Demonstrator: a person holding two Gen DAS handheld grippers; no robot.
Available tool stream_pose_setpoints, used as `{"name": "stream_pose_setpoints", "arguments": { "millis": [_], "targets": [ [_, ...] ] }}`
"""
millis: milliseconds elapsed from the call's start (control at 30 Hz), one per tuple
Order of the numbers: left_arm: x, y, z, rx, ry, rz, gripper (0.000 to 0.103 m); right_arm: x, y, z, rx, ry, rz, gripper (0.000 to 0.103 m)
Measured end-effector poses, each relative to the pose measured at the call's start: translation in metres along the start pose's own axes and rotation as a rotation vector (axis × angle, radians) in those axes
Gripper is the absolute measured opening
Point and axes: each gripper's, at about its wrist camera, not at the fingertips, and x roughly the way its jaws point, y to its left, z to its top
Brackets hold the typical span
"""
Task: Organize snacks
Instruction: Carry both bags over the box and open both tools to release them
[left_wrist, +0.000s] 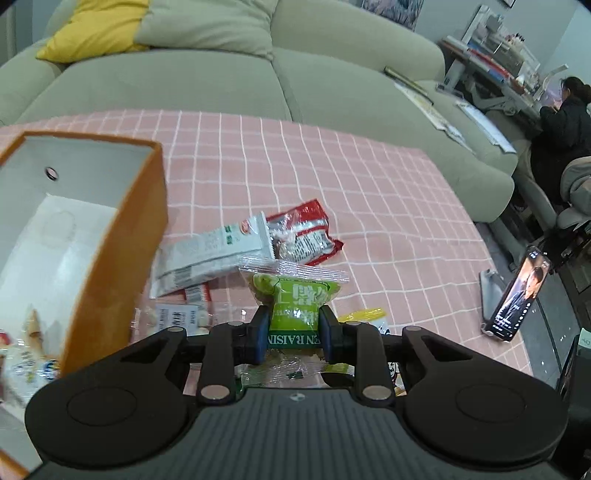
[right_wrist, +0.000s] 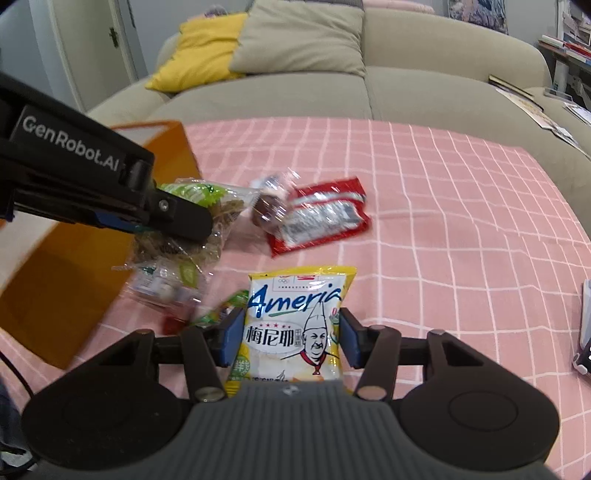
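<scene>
My left gripper (left_wrist: 294, 325) is shut on a green raisin packet (left_wrist: 295, 295) and holds it above the pink checked tablecloth (left_wrist: 369, 192), just right of the orange box (left_wrist: 122, 236). The same gripper (right_wrist: 177, 218) and packet (right_wrist: 207, 206) show in the right wrist view. My right gripper (right_wrist: 291, 336) is shut on a yellow and white chip bag (right_wrist: 295, 325). A red packet (right_wrist: 325, 218) and a clear wrapped snack (right_wrist: 271, 201) lie on the cloth ahead. A white packet (left_wrist: 210, 254) lies by the box.
The orange box (right_wrist: 74, 266) stands at the left with several snacks inside. A beige sofa (left_wrist: 258, 85) with a yellow cushion (left_wrist: 99, 29) is beyond the table. A phone on a stand (left_wrist: 517, 295) sits at the table's right edge. A person (left_wrist: 565, 122) sits far right.
</scene>
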Motion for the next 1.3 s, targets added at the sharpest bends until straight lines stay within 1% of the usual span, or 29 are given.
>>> {"name": "stream_pose_setpoints", "arguments": {
  "millis": [233, 367, 467, 600, 800, 933, 1033, 1167, 1300],
  "targets": [
    [-0.047, 0.016, 0.000, 0.006, -0.051, 0.038, 0.031, -0.027, 0.031, 0.013, -0.008, -0.061, 0.096, 0.051],
    [-0.071, 0.034, 0.001, 0.000, -0.082, 0.080, 0.031, -0.037, 0.054, 0.026, -0.036, -0.087, 0.150, 0.051],
    [-0.088, 0.051, 0.004, -0.004, -0.100, 0.119, 0.031, -0.042, 0.074, 0.037, -0.074, -0.102, 0.196, 0.051],
    [-0.104, 0.078, 0.004, -0.013, -0.101, 0.185, 0.031, -0.047, 0.105, 0.054, -0.168, -0.121, 0.243, 0.051],
    [-0.117, 0.120, 0.001, -0.031, -0.072, 0.278, 0.031, -0.050, 0.157, 0.083, -0.319, -0.134, 0.289, 0.051],
    [-0.118, 0.145, -0.003, -0.071, -0.036, 0.318, 0.031, -0.035, 0.189, 0.100, -0.422, -0.122, 0.293, 0.051],
    [-0.110, 0.161, -0.005, -0.088, 0.005, 0.337, 0.031, -0.020, 0.214, 0.108, -0.525, -0.106, 0.283, 0.051],
    [-0.093, 0.180, -0.008, -0.099, 0.063, 0.354, 0.031, 0.006, 0.244, 0.110, -0.673, -0.067, 0.257, 0.051],
    [-0.076, 0.187, -0.010, -0.078, 0.102, 0.360, 0.031, 0.040, 0.264, 0.105, -0.803, -0.005, 0.223, 0.051]
  ]
}}
